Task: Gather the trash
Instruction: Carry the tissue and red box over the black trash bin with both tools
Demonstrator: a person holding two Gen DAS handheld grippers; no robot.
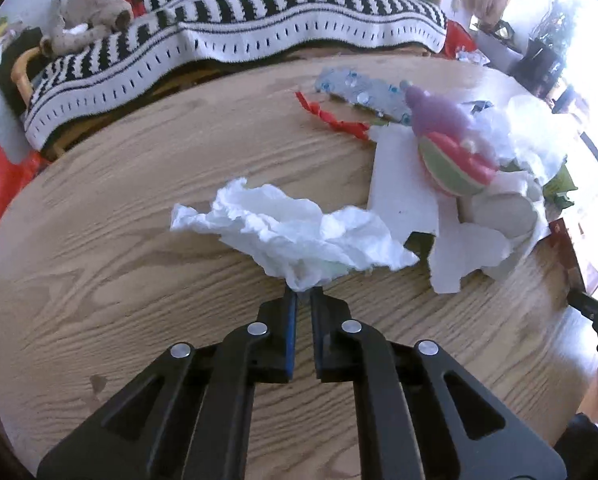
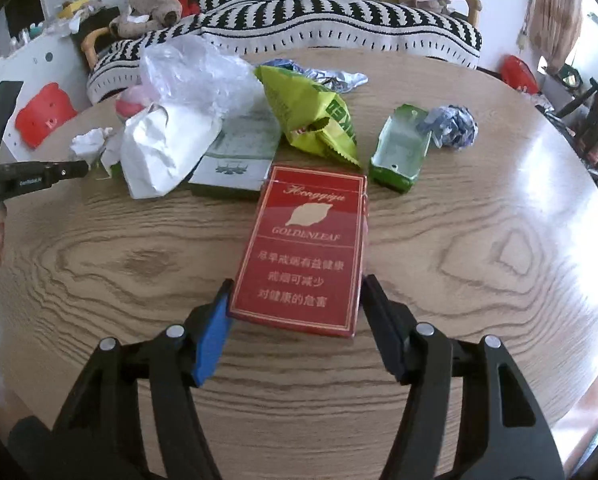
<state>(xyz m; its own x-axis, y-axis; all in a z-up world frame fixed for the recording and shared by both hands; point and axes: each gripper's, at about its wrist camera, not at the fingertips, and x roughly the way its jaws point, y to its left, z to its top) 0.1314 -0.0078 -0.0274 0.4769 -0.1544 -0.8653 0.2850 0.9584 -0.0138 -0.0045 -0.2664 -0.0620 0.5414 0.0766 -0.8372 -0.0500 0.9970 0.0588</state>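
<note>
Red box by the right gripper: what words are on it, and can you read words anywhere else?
"Hongqiqu" and "GOLDENLEAF": red cigarette box.
"尽早戒烟有益健康 戒烟可减少对健康的危害": same box, lower half.
Green snack bag: big letters, creased, unreadable.
Left gripper: tiny white label, too blurred.

Left tongs (image 1: pixel 304 294), black with blue pad faces, pinch a white crumpled tissue (image 1: pixel 295 232); ahead and to their right lie a red twisted strip (image 1: pixel 331 118) and a purple, pink and green soft toy (image 1: pixel 451 144). Right tongs (image 2: pixel 295 308), black with a blue pad, flank a red cigarette box (image 2: pixel 305 252) with a gold leaf and white lettering. Beyond it: a lime-green wrapper (image 2: pixel 311 116), a green-and-white open carton (image 2: pixel 401 148), a blue-grey crumpled ball (image 2: pixel 455 126). The tabletop (image 2: pixel 479 264) is light wood with dark grain; the blanket (image 1: pixel 235 28) behind is black-and-white striped.
</note>
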